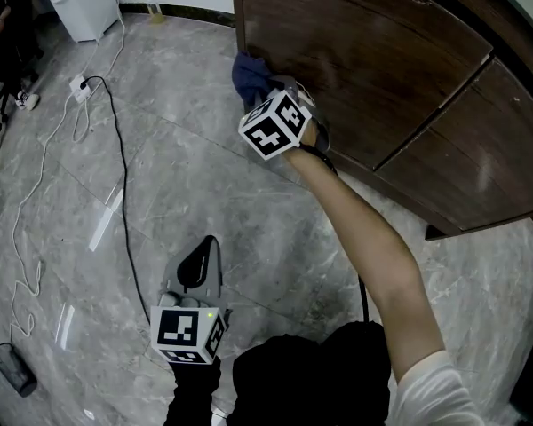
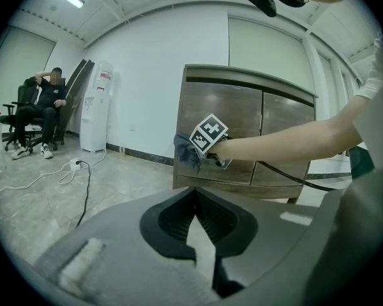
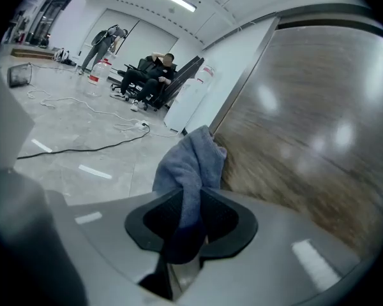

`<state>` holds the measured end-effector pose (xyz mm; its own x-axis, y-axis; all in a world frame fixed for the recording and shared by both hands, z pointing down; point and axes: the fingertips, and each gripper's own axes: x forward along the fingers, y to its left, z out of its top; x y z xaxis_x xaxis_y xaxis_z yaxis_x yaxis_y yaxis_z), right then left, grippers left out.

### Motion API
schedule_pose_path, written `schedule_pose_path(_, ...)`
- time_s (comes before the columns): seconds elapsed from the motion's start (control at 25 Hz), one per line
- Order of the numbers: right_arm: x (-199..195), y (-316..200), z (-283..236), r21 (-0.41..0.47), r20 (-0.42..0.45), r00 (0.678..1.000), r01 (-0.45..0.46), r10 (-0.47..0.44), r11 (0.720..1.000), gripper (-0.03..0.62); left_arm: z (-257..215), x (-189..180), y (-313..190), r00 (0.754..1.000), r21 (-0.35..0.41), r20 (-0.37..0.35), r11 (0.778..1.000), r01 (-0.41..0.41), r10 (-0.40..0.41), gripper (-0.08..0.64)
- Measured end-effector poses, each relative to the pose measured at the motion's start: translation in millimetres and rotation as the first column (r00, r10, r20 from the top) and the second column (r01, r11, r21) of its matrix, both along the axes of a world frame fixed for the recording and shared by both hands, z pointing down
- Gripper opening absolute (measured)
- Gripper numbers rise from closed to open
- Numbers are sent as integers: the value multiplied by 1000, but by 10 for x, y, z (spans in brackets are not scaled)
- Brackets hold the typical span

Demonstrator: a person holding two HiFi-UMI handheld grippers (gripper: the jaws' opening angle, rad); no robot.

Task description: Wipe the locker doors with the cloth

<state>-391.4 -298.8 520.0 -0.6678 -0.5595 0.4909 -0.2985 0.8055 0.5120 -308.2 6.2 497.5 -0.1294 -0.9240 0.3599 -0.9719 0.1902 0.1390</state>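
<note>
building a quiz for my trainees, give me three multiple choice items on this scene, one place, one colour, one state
1. Where is the cloth? A on the floor; B against the locker door; C on a chair.
2. Cloth colour? A red; B white; C blue.
3. The right gripper is? A open, empty; B shut on the cloth; C shut on a cable.
Key: B, it touches the wood door; C, blue in every view; B, its fingers clamp the cloth.

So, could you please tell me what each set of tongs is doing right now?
Left tongs: closed, empty.
Right tongs: closed on the blue cloth, at the locker door.
</note>
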Motion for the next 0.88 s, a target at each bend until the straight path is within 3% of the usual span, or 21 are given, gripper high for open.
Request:
schedule_pose_path(0.72, 66, -23, 884, -87, -79, 997, -17, 11, 996, 83, 144, -25, 58, 1000, -37, 0, 999, 16, -16, 0)
schedule_pose_path(0.88, 144, 103, 982, -166, -57, 998, 10, -19, 986, 83, 138, -27, 95, 1000, -46, 2, 999, 23, -23, 0)
